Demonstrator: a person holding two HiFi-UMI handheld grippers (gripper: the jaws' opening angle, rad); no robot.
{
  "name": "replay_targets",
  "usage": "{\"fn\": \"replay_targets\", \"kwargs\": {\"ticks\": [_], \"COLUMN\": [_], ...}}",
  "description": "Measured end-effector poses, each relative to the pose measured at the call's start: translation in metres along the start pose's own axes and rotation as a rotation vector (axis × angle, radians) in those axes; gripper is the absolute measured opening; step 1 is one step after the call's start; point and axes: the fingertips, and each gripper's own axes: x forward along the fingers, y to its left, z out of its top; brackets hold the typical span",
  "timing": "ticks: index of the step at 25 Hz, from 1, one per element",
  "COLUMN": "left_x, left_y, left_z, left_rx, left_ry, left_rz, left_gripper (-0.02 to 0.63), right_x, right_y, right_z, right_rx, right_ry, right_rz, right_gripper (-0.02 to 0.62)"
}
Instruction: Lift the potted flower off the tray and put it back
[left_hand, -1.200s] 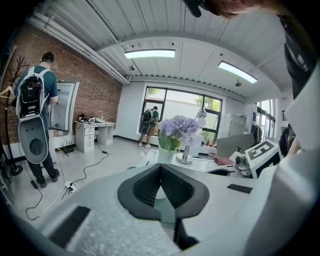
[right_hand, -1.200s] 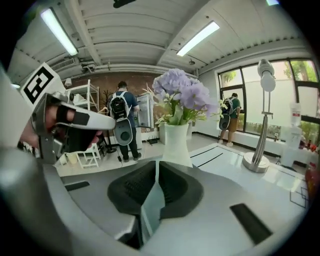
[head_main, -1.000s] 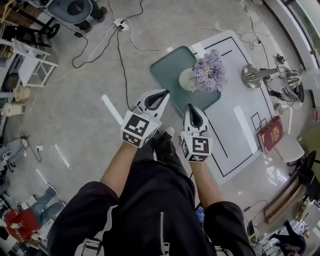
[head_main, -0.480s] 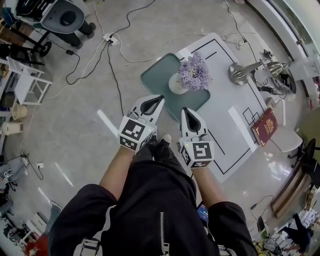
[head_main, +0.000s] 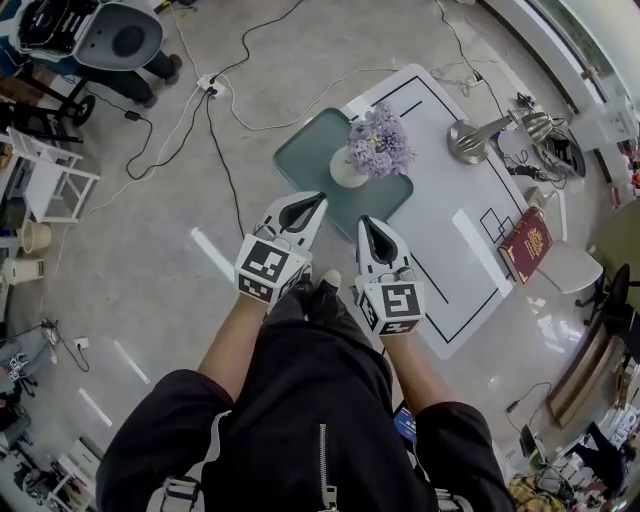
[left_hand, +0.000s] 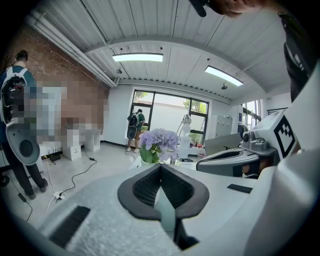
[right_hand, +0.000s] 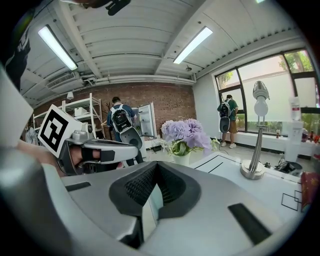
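1. The potted flower (head_main: 378, 148), lilac blooms in a white pot, stands upright on the green tray (head_main: 305, 160). It is ahead of both pairs of fingertips and apart from them, and neither gripper touches it.
2. The tray lies on the corner of the white table (head_main: 470, 250) closest to the fingers. In the head view its near edge shows just beyond the fingertips.
3. The left gripper (head_main: 312, 201) has its fingers pressed together with nothing between them. In the left gripper view the closed pads (left_hand: 161, 167) meet in a point, and the potted flower (left_hand: 157, 142) rises just past that point, straight ahead.
4. The right gripper (head_main: 370, 226) also has its fingers pressed together and holds nothing. In the right gripper view the pads (right_hand: 156, 167) are closed, and the potted flower (right_hand: 185, 132) stands ahead, a little to the right of the tips.
5. The two grippers are held side by side, near each other but not touching, and both point toward the tray. Each shows at the edge of the other's view: the right gripper (left_hand: 235, 162) on the right of the left gripper view, the left gripper (right_hand: 95, 150) on the left of the right gripper view.
6. A silver desk lamp (head_main: 480, 135) stands on the table beyond the right gripper's fingers and off to their right, farther than the flower. A red book (head_main: 527, 245) lies well to the right of those fingers.
7. Black and white cables and a power strip (head_main: 207, 82) lie on the floor ahead of the left gripper's fingers and to their left.
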Motion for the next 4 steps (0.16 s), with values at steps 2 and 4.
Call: {"fn": "replay_targets", "kwargs": {"ticks": [2,4], "left_x": [-0.0001,-0.0007], "left_y": [-0.0008,-0.0019], "left_z": [-0.0007,-0.0016], "left_rx": [0.000,-0.001], "left_ry": [0.001,0.002], "left_rz": [-0.003,-0.005], "left_gripper": [0.005,0.005], "right_x": [-0.0013,-0.0028], "right_y": [-0.0006,-0.0008], "right_z": [-0.0006,-0.0011], "right_rx": [-0.001,-0.001], "right_ry": [0.001,0.003], "right_rz": [-0.003,-0.006], "right_gripper": [0.006,0.006]}}
